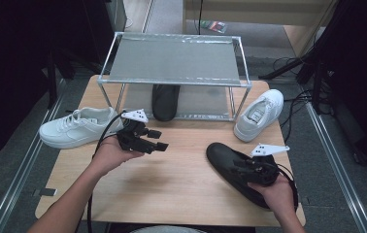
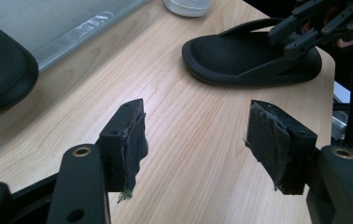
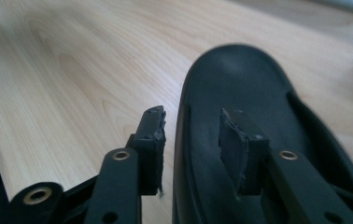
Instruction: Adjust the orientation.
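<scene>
Wood grain, pale and smooth, covers the table (image 1: 181,170). At lower right of the high view, a matte black rubbery slipper (image 1: 230,162) with a rounded toe lies flat; the right gripper (image 3: 191,140) straddles its side wall, jaws either side, not yet pressed shut. Left of centre, the left gripper (image 2: 195,140) hovers, frayed fabric pads apart. Upper centre stands a metal-framed shelf (image 1: 174,60) over a second black slipper (image 1: 165,102); white sneakers (image 1: 77,127) (image 1: 260,114) flank it.

A metal rack (image 1: 174,60) stands at the back of the wooden surface (image 1: 181,179), a grey floor (image 1: 11,160) beside it and black cables (image 1: 300,99) to the rack's right.
</scene>
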The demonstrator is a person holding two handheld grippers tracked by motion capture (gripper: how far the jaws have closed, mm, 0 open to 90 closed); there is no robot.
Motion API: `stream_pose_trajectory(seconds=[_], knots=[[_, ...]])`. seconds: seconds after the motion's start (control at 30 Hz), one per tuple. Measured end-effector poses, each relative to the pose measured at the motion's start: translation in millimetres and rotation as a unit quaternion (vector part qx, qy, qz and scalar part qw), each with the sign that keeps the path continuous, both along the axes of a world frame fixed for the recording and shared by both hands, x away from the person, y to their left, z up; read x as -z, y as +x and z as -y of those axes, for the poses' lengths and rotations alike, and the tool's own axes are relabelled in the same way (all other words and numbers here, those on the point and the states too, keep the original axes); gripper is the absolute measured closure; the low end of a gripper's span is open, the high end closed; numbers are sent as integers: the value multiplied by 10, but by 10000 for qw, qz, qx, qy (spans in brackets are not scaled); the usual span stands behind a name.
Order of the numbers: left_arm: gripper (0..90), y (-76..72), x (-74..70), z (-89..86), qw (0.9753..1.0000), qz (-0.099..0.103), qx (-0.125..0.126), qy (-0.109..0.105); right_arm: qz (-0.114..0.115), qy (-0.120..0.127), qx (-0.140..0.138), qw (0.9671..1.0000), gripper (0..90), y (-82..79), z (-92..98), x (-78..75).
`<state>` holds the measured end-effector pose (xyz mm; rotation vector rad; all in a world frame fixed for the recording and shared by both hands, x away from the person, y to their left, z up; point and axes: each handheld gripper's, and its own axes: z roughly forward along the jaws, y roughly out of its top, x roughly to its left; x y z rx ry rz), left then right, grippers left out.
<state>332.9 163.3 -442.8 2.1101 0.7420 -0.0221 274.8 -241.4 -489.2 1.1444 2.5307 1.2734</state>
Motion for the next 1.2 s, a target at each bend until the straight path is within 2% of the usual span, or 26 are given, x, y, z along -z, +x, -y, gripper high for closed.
stream_pose_trajectory(seconds=[0.03, 0.23, 0.3, 0.4, 0.57, 0.6, 0.63, 0.7, 0.77, 0.83, 0.87, 0.93, 1.0, 1.2], knots=[[380, 10, 9, 2, 10000, -35, 3, -9, -106, -9, 22, 9999, 630, -11, 9, 33], [387, 64, 46, -18, 10000, -88, -37, -6, -211, -271, -37, 9994, 649, -4, -23, 134], [388, 75, 47, -33, 9999, -107, -59, -33, -151, -261, -40, 9995, 677, 7, -17, 139], [389, 81, 50, -43, 9999, -107, -83, -16, -187, -218, -59, 9996, 678, 25, -17, 151], [389, 86, 60, -47, 9999, -123, -66, 41, -215, -547, -295, 9978, 686, 52, -113, 199], [389, 86, 60, -47, 9999, -123, -66, 41, -215, -547, -295, 9978, 686, 52, -113, 199], [389, 83, 60, -49, 9999, -105, -77, 57, -252, -604, -342, 9973, 740, 66, -138, 206], [389, 82, 62, -54, 9999, -125, -95, 54, -383, -524, -319, 9974, 780, 79, -141, 206], [390, 90, 63, -63, 9998, -138, -97, 62, -371, -518, -366, 9973, 808, 71, -140, 202], [389, 92, 65, -65, 9998, -143, -96, 58, -409, -505, -343, 9973, 814, 73, -140, 197], [390, 93, 66, -68, 9998, -133, -98, 64, -527, -467, -308, 9970, 826, 93, -130, 188], [390, 92, 65, -73, 9998, -131, -103, 66, -583, -440, -232, 9971, 831, 113, -125, 159], [388, 95, 67, -81, 9998, -142, -96, 59, -581, -331, -194, 9976, 832, 119, -124, 122], [386, 93, 69, -91, 9998, -132, -104, 108, -548, -316, -235, 9977, 834, 120, -186, 64]])
